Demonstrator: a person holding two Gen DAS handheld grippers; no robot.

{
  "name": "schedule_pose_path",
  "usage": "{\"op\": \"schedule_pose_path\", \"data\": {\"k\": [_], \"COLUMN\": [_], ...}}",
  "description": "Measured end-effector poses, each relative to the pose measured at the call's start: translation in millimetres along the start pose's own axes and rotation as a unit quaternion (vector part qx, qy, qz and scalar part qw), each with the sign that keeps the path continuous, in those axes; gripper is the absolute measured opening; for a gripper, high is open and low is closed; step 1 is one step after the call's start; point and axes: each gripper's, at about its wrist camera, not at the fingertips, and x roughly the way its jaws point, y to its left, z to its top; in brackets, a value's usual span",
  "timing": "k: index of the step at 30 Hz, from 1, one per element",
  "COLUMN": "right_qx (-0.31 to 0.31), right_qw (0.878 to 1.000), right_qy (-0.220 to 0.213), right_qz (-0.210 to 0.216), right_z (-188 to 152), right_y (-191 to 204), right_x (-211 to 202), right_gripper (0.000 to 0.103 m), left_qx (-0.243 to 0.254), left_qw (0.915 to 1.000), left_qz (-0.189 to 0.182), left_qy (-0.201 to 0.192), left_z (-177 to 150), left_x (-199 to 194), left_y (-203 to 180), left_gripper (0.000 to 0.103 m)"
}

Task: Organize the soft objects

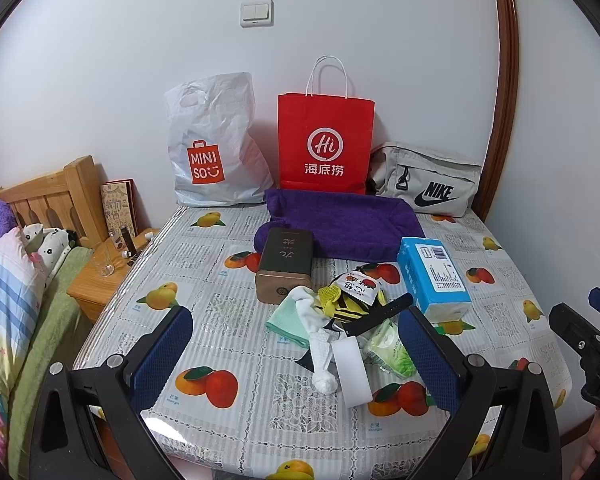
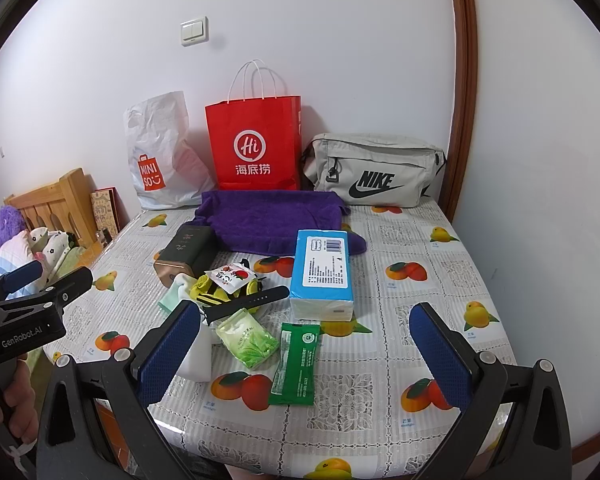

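Note:
A pile of small items lies mid-table: a white sock (image 1: 318,344), a yellow-and-black sock (image 1: 350,306) (image 2: 216,294), a mint cloth (image 1: 286,322), a white sponge block (image 1: 352,372) (image 2: 198,354), a black watch strap (image 1: 384,312) (image 2: 252,300), a pale green packet (image 1: 392,354) (image 2: 246,338) and a red-printed snack packet (image 1: 360,286) (image 2: 230,276). A folded purple towel (image 1: 340,222) (image 2: 272,216) lies behind. My left gripper (image 1: 296,354) is open, empty, just before the pile. My right gripper (image 2: 306,346) is open, empty, above a dark green sachet (image 2: 296,364).
A blue tissue pack (image 1: 434,276) (image 2: 322,272) and a brown tin (image 1: 284,266) (image 2: 184,254) flank the pile. A MINISO bag (image 1: 216,144), a red paper bag (image 1: 324,144) and a grey Nike bag (image 1: 428,186) stand against the wall. A bed (image 1: 16,292) and nightstand (image 1: 100,276) are left.

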Motion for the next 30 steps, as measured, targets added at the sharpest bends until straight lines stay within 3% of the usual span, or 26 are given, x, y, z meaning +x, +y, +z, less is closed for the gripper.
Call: {"op": "schedule_pose_path", "data": {"k": [13, 26, 30], "right_qx": [-0.001, -0.001, -0.008], "right_qw": [1.0, 0.998, 0.996], "right_qy": [0.0, 0.066, 0.083], "right_qz": [0.002, 0.019, 0.013], "right_z": [-2.1, -19.0, -28.1], "right_y": [0.4, -8.0, -7.3], "right_x": [2.1, 66.2, 84.5], "right_gripper": [0.103, 0.103, 0.103], "left_qx": [-0.001, 0.001, 0.013], "left_qw": [1.0, 0.9969, 0.9954], "left_qz": [0.002, -0.002, -0.008], "left_qy": [0.001, 0.079, 0.095], "left_z": [-0.9, -21.8, -34.1], "left_x": [0.7, 66.6, 82.4], "left_y": [-1.1, 12.3, 6.8], "left_gripper": [0.103, 0.103, 0.097]}}
